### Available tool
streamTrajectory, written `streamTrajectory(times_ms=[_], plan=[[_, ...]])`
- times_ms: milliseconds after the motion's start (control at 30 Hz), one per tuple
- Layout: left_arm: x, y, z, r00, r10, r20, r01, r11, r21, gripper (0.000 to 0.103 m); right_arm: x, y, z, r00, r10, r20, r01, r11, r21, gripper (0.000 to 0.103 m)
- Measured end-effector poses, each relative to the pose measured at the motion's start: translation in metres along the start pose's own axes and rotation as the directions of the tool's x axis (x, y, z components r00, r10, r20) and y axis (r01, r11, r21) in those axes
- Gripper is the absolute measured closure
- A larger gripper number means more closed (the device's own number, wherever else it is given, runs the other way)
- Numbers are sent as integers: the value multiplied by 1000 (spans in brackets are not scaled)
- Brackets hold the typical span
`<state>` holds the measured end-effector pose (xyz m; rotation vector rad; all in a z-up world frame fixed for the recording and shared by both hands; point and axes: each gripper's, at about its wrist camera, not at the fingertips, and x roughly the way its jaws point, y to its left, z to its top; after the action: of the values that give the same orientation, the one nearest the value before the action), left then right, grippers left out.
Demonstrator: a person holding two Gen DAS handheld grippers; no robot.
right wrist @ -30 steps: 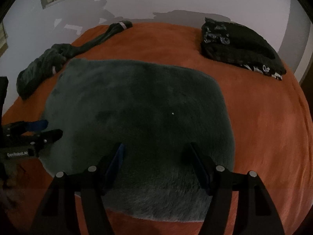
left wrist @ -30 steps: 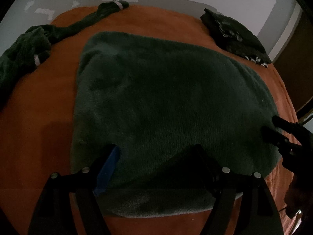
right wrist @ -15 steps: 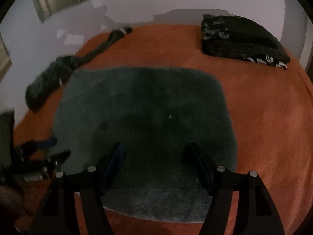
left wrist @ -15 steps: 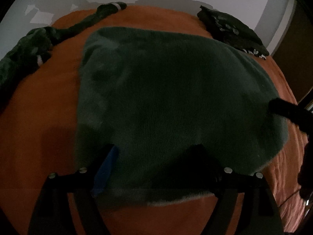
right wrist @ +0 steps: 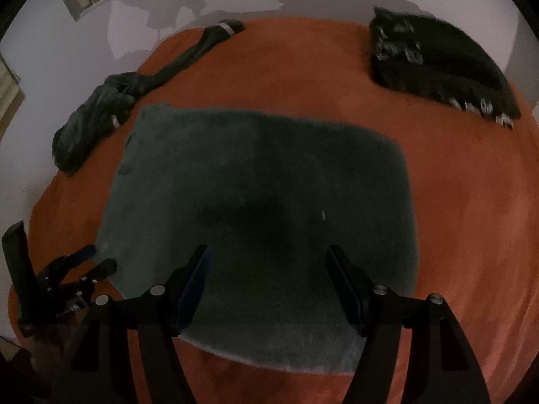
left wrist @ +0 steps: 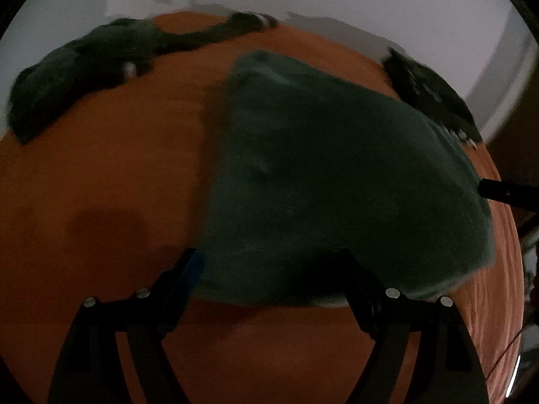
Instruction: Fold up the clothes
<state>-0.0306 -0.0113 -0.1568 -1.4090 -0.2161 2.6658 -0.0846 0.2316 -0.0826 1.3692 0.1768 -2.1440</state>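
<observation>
A grey-green fleece garment (right wrist: 262,185) lies flat in a rough rectangle on the orange bedspread (right wrist: 471,219). My right gripper (right wrist: 268,252) hovers open above the fleece's near edge, with nothing pinched between its fingers. My left gripper (left wrist: 269,259) is also open, over the fleece's (left wrist: 337,175) near left corner, its left finger out over bare bedspread (left wrist: 101,168). From the right wrist view the left gripper (right wrist: 99,259) shows at the fleece's left edge. The right gripper's tip (left wrist: 505,193) pokes in at the fleece's right edge in the left wrist view.
A crumpled dark green garment (right wrist: 97,118) with a long sleeve trails along the far left of the bed (left wrist: 84,77). A folded black printed garment (right wrist: 438,67) sits at the far right corner (left wrist: 427,97). A pale wall runs behind the bed.
My left gripper has slid left along the fleece's near edge to its left corner. My right gripper has lifted and drawn back a little, so more of the bed shows.
</observation>
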Motion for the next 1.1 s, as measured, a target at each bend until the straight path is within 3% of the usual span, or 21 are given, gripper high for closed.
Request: streamTrajectory(times_ms=[200,300,433,533,667,767,933,1100], plan=[[-16,56,26,992,26,124,-20,999,-50,21,-3,26,50,1000,11,7,-11,997,-77,29],[-31,83,36,964,47,261,-43,999,-21,21,0,49,64,1000,10,-7,-11,989,-147,29],[-28,102,50,940,-12,342,-26,994,108,21,9,84,72,999,22,-30,-30,960,-277,29],[-8,104,58,936,-144,320,62,965,255,21,20,114,77,997,69,-30,-75,926,-369,29],[22,100,70,931,-260,257,150,913,380,21,36,150,89,988,154,13,-130,873,-470,29],[46,105,85,932,-305,197,230,915,332,21,50,171,96,984,173,52,-117,830,-545,29],[77,115,115,927,-355,125,312,911,270,21,94,192,115,992,114,52,-60,796,-603,29],[90,104,129,892,-442,94,380,847,372,21,127,199,148,996,61,68,-11,822,-570,29]])
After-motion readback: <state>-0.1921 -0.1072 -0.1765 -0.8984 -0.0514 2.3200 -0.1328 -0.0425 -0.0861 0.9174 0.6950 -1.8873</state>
